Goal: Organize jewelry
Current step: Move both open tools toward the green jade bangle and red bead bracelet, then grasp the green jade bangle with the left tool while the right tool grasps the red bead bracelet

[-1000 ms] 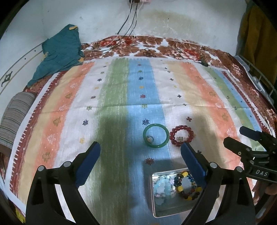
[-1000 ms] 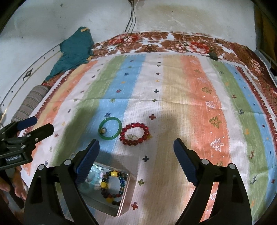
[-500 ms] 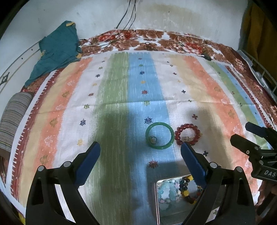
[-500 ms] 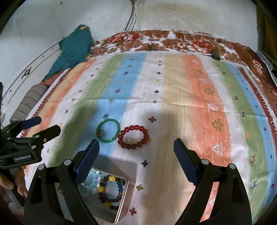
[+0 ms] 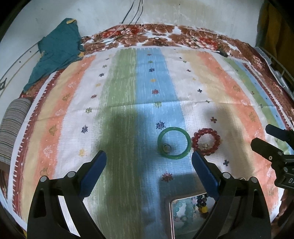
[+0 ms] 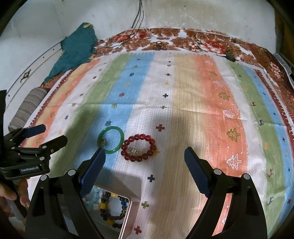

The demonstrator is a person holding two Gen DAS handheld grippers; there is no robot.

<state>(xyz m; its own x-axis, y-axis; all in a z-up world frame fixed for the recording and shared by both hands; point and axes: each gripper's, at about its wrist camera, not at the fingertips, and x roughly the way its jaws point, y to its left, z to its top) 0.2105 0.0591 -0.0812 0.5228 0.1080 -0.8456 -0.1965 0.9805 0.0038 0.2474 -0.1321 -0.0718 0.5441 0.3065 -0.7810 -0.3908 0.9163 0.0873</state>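
A green bangle (image 5: 173,142) with a small ring (image 5: 166,147) inside it lies on the striped cloth; it also shows in the right wrist view (image 6: 110,140). A red bead bracelet (image 5: 206,141) lies to its right, with small clear pieces inside it (image 6: 139,147). A metal tray (image 5: 171,217) near the front holds a pale blue bead bracelet and a multicoloured bead bracelet (image 6: 112,207). My left gripper (image 5: 149,166) is open and empty, above the cloth just short of the bangle. My right gripper (image 6: 145,160) is open and empty, near the red bracelet.
The striped cloth (image 5: 128,92) covers a floral bedspread. A teal garment (image 5: 55,49) lies at the far left corner, a striped roll (image 5: 12,125) at the left edge. Cables (image 5: 132,16) hang down the back wall. A yellow cloth (image 5: 275,23) hangs at far right.
Both grippers have drawn back and tilted forward. The bangle and red bracelet sit lower in both views, and the tray has slid toward the bottom edge. Both stay open.
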